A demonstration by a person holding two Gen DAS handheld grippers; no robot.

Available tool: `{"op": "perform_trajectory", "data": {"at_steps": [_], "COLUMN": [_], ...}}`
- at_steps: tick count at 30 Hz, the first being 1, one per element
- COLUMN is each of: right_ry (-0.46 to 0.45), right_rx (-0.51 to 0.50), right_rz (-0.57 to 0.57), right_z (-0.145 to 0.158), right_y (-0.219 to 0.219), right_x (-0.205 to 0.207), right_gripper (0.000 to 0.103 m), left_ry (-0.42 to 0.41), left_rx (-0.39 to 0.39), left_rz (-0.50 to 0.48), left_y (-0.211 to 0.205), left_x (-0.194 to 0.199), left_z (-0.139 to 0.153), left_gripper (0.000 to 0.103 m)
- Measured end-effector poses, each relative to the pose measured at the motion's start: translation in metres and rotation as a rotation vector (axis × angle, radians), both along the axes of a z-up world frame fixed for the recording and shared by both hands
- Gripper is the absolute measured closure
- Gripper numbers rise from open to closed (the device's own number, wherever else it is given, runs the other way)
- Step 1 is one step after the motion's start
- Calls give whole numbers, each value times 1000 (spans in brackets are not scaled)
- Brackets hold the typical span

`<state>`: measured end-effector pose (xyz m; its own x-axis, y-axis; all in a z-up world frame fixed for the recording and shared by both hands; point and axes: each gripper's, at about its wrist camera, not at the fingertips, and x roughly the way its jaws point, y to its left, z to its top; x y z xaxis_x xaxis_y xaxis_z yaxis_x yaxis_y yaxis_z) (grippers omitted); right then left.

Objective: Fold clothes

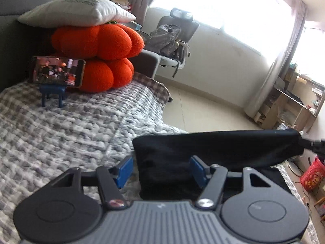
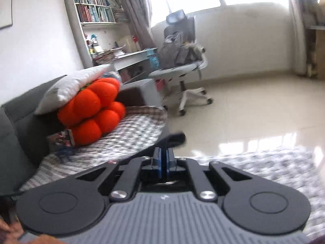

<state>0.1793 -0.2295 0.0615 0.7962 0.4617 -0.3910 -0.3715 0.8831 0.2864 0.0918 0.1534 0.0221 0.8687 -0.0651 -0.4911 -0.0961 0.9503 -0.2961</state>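
Observation:
In the left wrist view a black garment is held up and stretched sideways above the grey checked blanket. My left gripper is open, its blue pads far apart. The garment's left part hangs in the gap between them, and neither pad presses on it. At the far right my right gripper grips the garment's other end. In the right wrist view my right gripper is shut, blue pads together, and a black fold of the garment sticks out past the tips.
Two orange pumpkin cushions under a white pillow lean on the grey sofa back. In front of them a phone sits on a blue stand. An office chair loaded with bags stands on the tiled floor. A red bag lies at the right.

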Motion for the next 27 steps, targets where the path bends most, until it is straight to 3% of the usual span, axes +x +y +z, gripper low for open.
{"op": "perform_trajectory", "data": {"at_steps": [5, 7, 12, 15, 18, 21, 27], "right_ry": [84, 111, 74, 37, 140, 193, 87], "right_rx": [-119, -151, -151, -163, -212, -176, -126], "right_rz": [-35, -52, -63, -78, -93, -113, -116], "right_z": [-43, -56, -50, -41, -65, -78, -51], "right_y": [-22, -24, -25, -25, -28, -42, -49], "right_x": [1, 3, 0, -2, 11, 15, -4], "right_gripper": [98, 98, 98, 98, 98, 98, 100], "left_ry": [36, 64, 76, 132, 193, 178, 53], "left_rx": [-36, -17, 117, 123, 115, 110, 156], "left_rz": [-14, -13, -17, -63, -47, -44, -44], "left_y": [-9, -16, -37, -40, -37, -34, -39], "left_x": [28, 41, 58, 68, 76, 72, 53], "left_z": [-6, -8, -10, -22, -33, -27, -3], "left_gripper": [41, 41, 49, 49, 60, 61, 62]}}
